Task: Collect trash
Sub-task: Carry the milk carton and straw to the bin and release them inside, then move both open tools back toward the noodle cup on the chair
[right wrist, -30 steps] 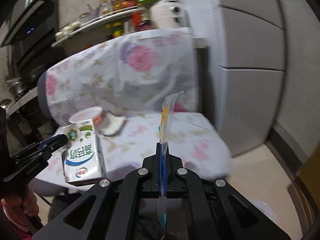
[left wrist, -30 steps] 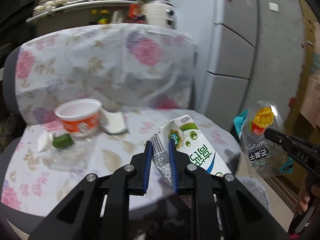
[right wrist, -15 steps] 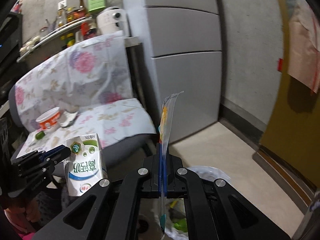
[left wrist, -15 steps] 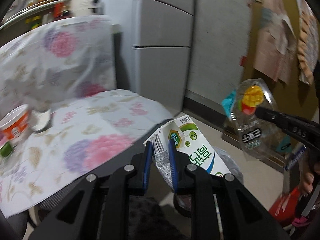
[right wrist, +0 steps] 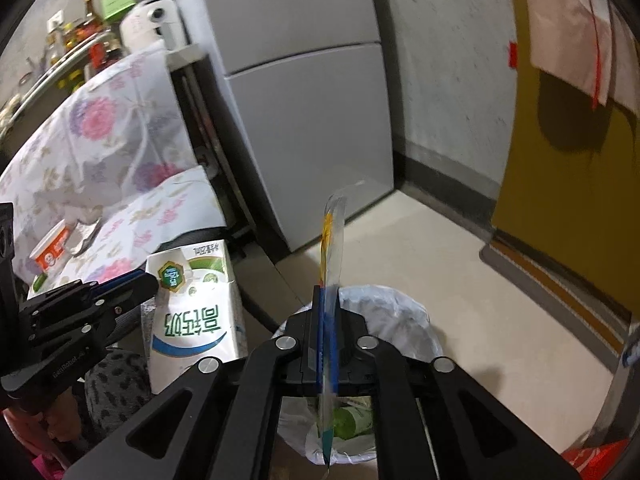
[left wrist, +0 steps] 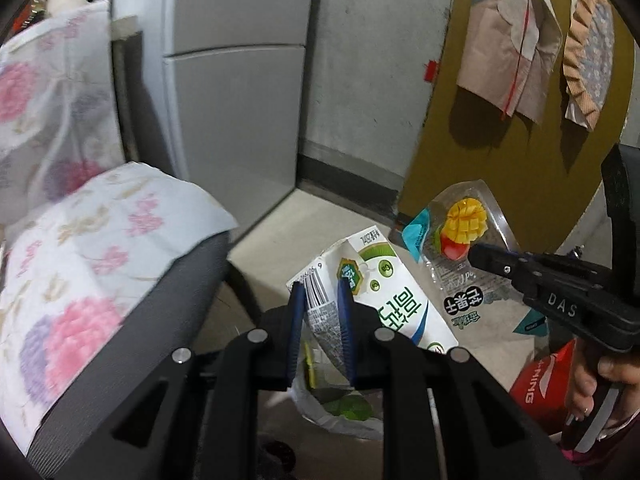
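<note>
Pinching a white-and-green milk carton (left wrist: 384, 296), left jaws grip; right jaws, opening, hold a clear mango wrapper (right wrist: 333, 248).

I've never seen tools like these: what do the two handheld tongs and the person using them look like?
Both tongs are matte black, angular linkages with silver rivets and slim blue pads. The right tongs carry white "DAS" lettering; the left tongs read "GenRobot". A dark maroon cuff shows at the right hand.
</note>
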